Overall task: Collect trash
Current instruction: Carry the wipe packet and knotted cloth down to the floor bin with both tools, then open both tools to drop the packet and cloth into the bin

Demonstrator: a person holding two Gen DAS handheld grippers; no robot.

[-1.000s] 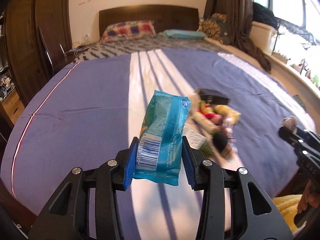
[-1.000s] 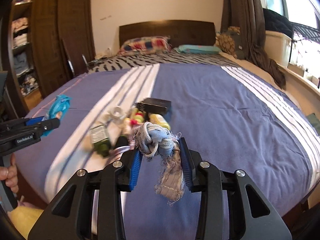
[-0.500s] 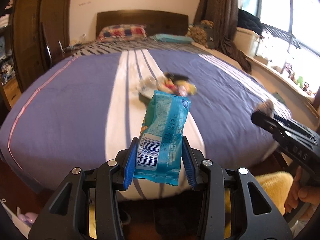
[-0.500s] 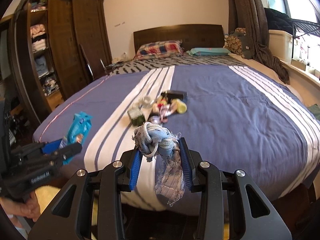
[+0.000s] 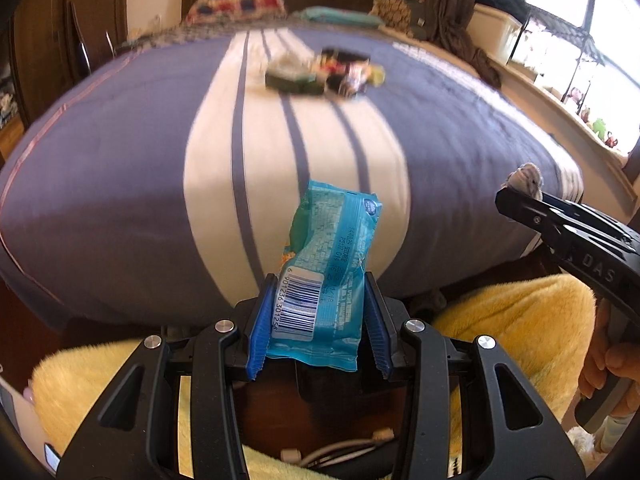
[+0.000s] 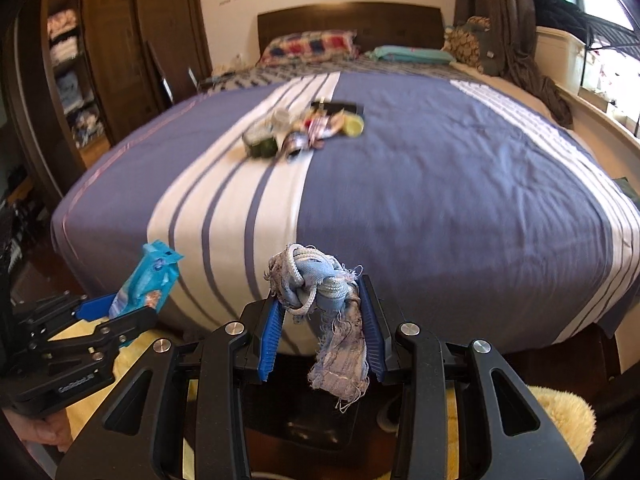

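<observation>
My left gripper (image 5: 318,316) is shut on a blue snack wrapper (image 5: 328,264) with a barcode, held off the foot of the bed; it also shows in the right wrist view (image 6: 144,284). My right gripper (image 6: 322,320) is shut on a knotted, frayed blue rag (image 6: 320,280), also held beyond the bed's foot; its tip with the rag shows in the left wrist view (image 5: 524,178). A pile of trash (image 6: 304,128) lies on the white stripe in the middle of the bed; the left wrist view shows it blurred (image 5: 324,72).
The bed (image 6: 440,184) has a purple cover with white stripes, pillows and a dark headboard at the far end. A wardrobe (image 6: 80,60) stands left, a window ledge right. Yellow fluffy fabric (image 5: 520,320) lies below both grippers. A dark object (image 6: 320,424) sits on the floor beneath.
Both grippers have pulled back from the bed toward its foot and dropped lower, each still holding its item. The trash pile now lies farther away.
</observation>
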